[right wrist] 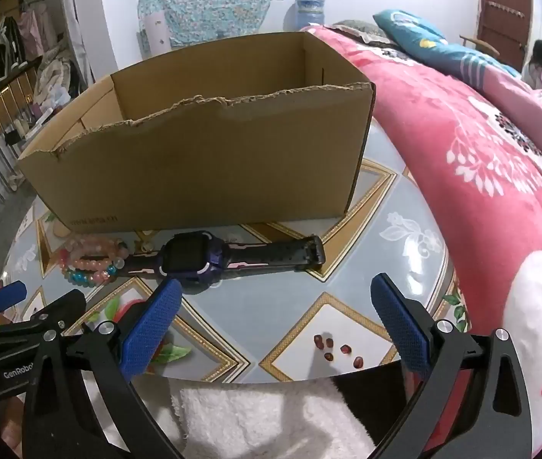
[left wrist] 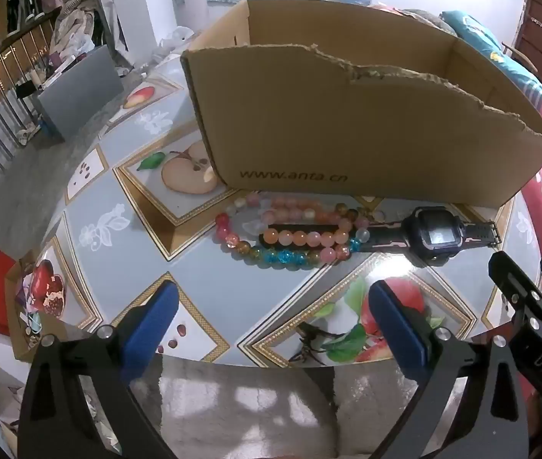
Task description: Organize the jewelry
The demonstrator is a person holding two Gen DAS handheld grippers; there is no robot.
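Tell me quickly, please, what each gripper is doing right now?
Left gripper: open, holding nothing.
Right gripper: open, holding nothing.

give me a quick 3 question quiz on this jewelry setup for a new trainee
1. True or false: the watch already lies inside the cardboard box.
2. Multiple choice: the beaded bracelets lie A) in the box, B) on the table in front of the box, overlapping one end of the watch strap, C) in the left gripper.
3. Fill in: both the left gripper and the right gripper are ____ and hold nothing.

Key
1. False. It lies on the table in front of the box.
2. B.
3. Open.
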